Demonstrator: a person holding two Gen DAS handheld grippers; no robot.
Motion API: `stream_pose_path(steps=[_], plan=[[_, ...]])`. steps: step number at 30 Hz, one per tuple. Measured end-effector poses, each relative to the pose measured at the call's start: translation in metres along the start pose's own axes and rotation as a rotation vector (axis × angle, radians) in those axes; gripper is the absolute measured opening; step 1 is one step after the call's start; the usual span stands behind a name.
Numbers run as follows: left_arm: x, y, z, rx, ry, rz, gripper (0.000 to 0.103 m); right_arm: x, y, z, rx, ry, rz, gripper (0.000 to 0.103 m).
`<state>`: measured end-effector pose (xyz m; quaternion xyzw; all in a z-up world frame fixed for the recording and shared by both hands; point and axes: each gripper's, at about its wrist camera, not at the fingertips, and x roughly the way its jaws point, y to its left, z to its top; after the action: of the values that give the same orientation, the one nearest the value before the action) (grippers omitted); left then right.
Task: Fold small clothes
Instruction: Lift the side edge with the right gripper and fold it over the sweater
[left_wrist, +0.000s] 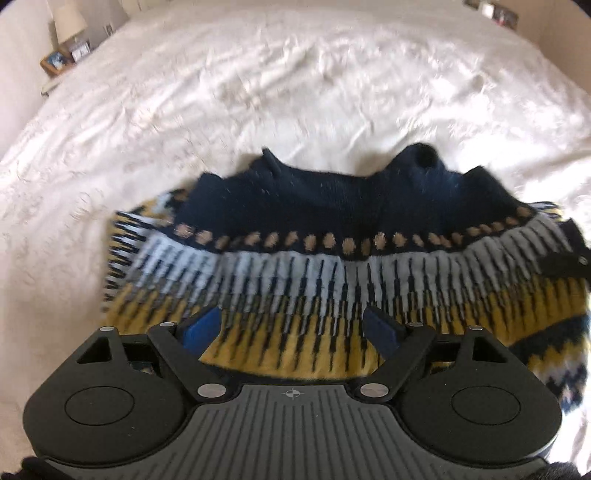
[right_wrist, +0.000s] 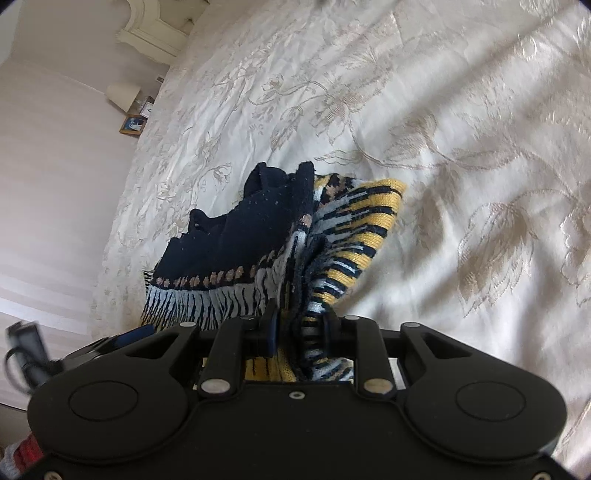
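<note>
Bed (left_wrist: 295, 92) fills both views, covered in a cream spread with a woven floral pattern. No containers in either view.

Knitted garment (left_wrist: 332, 266): navy upper part, a row of tan dots, then white, black and mustard-yellow bands. It lies bunched on the bed at the centre of the left wrist view, running across to the right edge of the frame.

Left tongs (left_wrist: 295, 325), lower centre of their view: set wide, blue pads (left_wrist: 201, 326) showing at either side. The yellow band of the garment sits in the gap between the fingers. Frame is blurred; I cannot tell whether the pads touch the knit.

Right tongs (right_wrist: 301, 328), lower centre of their view: drawn narrow and pinched on a gathered fold of the garment (right_wrist: 288, 251). The striped cloth rises bunched out of the grip towards the centre of the frame, with the navy part lying to its left on the bed.

Upper left of both views: a bedside stand with a pale lamp (right_wrist: 123, 94) and a small framed picture (right_wrist: 132, 124).
</note>
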<state>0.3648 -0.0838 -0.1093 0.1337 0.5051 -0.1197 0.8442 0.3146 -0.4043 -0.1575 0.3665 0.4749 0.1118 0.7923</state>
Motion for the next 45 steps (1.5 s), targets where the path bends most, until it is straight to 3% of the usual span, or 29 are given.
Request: stream_pose_path(steps=[9, 17, 22, 28, 32, 38, 39, 43, 45], plan=[[-0.029, 0.062, -0.023, -0.061, -0.039, -0.057, 0.084, -0.009, 0.058, -0.005, -0.030, -0.045, -0.076, 0.031], [-0.046, 0.138, -0.039, -0.135, -0.071, -0.107, 0.084, 0.006, 0.157, -0.010, -0.078, -0.084, -0.101, 0.030], [-0.043, 0.186, -0.055, -0.179, -0.063, -0.122, 0.084, 0.054, 0.220, -0.015, -0.125, -0.066, -0.089, 0.030], [-0.037, 0.234, -0.075, -0.214, -0.040, -0.117, 0.084, 0.136, 0.265, -0.027, -0.124, -0.003, -0.085, 0.026], [-0.035, 0.258, -0.084, -0.233, -0.026, -0.113, 0.084, 0.178, 0.281, -0.037, -0.147, 0.039, -0.144, 0.025], [-0.030, 0.275, -0.090, -0.266, -0.017, -0.116, 0.084, 0.210, 0.292, -0.047, -0.184, 0.068, -0.229, 0.025], [-0.029, 0.276, -0.090, -0.270, -0.014, -0.118, 0.084, 0.211, 0.294, -0.047, -0.189, 0.068, -0.233, 0.025], [-0.026, 0.273, -0.087, -0.266, -0.012, -0.133, 0.084, 0.216, 0.298, -0.047, -0.184, 0.080, -0.170, 0.048], [-0.027, 0.271, -0.083, -0.253, -0.021, -0.144, 0.084, 0.211, 0.303, -0.048, -0.199, 0.065, -0.136, 0.051]])
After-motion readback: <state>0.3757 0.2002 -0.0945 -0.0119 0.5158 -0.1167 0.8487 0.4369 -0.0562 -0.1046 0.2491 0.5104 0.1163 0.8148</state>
